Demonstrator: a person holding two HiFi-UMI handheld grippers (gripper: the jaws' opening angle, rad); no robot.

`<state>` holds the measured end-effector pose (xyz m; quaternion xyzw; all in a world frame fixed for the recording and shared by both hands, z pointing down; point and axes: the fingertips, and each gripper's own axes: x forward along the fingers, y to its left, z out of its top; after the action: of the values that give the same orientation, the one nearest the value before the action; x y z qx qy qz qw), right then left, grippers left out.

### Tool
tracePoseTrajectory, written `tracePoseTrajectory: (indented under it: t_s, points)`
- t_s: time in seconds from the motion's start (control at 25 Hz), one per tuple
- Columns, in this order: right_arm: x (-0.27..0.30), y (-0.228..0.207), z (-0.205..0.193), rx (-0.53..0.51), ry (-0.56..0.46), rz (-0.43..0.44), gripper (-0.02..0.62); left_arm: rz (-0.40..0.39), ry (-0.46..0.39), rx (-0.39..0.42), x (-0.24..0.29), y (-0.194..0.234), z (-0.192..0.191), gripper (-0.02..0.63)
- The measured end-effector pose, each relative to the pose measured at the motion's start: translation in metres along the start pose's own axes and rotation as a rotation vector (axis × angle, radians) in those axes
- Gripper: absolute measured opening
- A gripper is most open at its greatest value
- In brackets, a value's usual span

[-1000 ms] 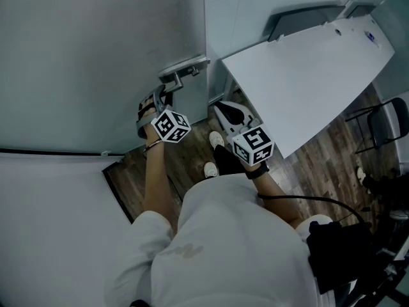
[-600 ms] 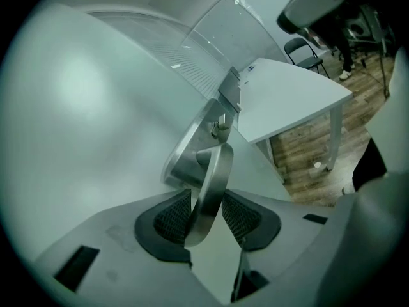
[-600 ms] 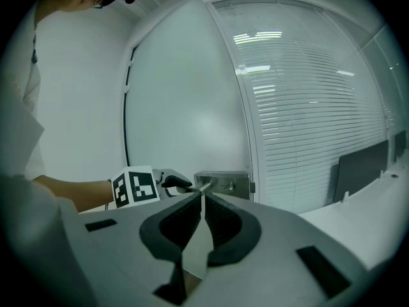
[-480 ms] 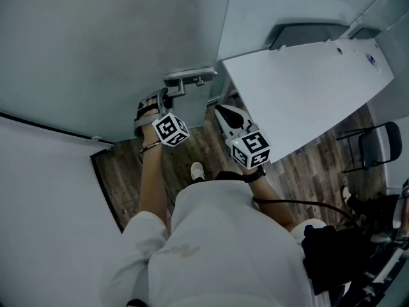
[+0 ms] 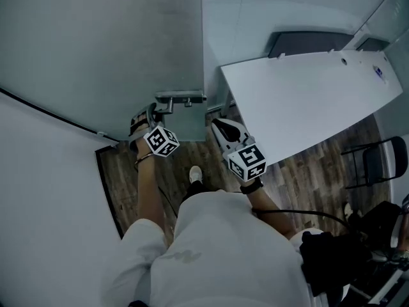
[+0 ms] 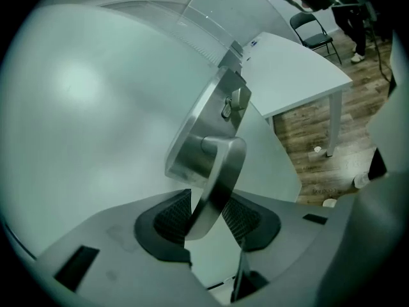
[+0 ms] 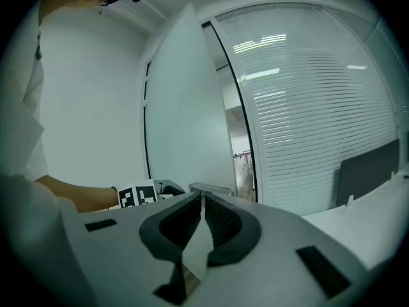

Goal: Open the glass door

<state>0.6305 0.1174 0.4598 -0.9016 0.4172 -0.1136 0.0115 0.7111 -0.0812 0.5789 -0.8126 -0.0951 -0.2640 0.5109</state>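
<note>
The frosted door fills the upper left of the head view, its free edge running down to the handle. Just right of that edge sits the near corner of a white table, leaving only a narrow lane of wood floor between door and table. A chair stands far right of the door, past the table.

Only the right gripper view shows the door ajar: a thin gap opens between its edge and a wall of blinds, with a lit room beyond.

Only the left gripper view shows the grip. There the metal lever of the handle runs between the ribbed pads, and the left gripper is clamped on it.

The left gripper is at the handle on the door's near face. The right gripper hangs in the lane just right of the door's edge, apart from the handle. Its jaws are drawn almost together on nothing.
</note>
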Motion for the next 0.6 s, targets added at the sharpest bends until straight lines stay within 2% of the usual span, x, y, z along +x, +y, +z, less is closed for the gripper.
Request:
tracePoseTrajectory:
  t_s: [0.16, 0.36, 0.48, 0.6]
  points:
    - [-0.039, 0.004, -0.013, -0.038, 0.004, 0.017, 0.02, 0.011, 0.052, -0.027, -0.029, -0.021, -0.012, 0.13]
    - [-0.073, 0.028, -0.029, -0.12, 0.015, 0.074, 0.02, 0.05, 0.118, -0.017, -0.06, -0.034, -0.029, 0.13]
    - [-0.093, 0.041, -0.024, -0.11, -0.055, 0.1, 0.02, 0.066, 0.108, -0.019, -0.08, -0.044, -0.037, 0.132]
    - [-0.098, 0.052, -0.012, -0.102, -0.093, 0.159, 0.02, 0.046, 0.126, -0.025, -0.101, -0.056, -0.049, 0.14]
